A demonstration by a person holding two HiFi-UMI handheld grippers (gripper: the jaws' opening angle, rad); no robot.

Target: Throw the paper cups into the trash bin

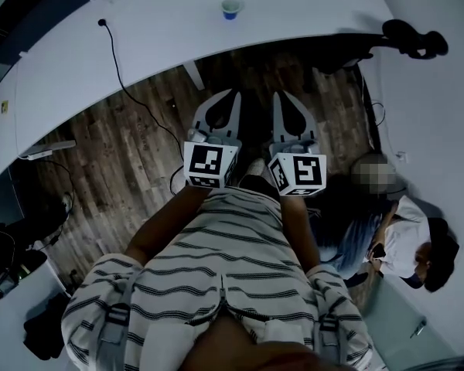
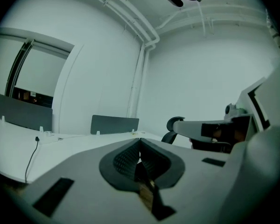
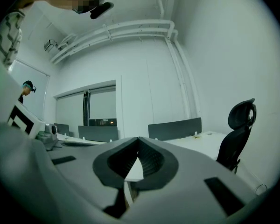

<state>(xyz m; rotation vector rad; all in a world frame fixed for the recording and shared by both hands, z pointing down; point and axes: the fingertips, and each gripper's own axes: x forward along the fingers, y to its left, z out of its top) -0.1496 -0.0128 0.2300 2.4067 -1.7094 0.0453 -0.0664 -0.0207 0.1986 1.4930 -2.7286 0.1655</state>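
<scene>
A single paper cup [image 1: 230, 8] with a blue band stands on the long white curved desk [image 1: 155, 29] at the far side in the head view. Neither gripper view shows it. My left gripper [image 1: 233, 93] and right gripper [image 1: 278, 95] are held side by side over the wooden floor, short of the desk's near edge and pointing toward it. Both are shut with nothing between their jaws. The left gripper [image 2: 140, 140] looks along the white desk top. The right gripper [image 3: 138, 138] faces desks and a white wall. No trash bin is in view.
A black office chair [image 1: 406, 37] stands at the desk's right end, also in the right gripper view as the chair [image 3: 238, 129]. A black cable [image 1: 116, 52] runs over the desk edge to the floor. A seated person [image 1: 406, 242] is at my right. Grey dividers [image 2: 114, 124] stand on the desk.
</scene>
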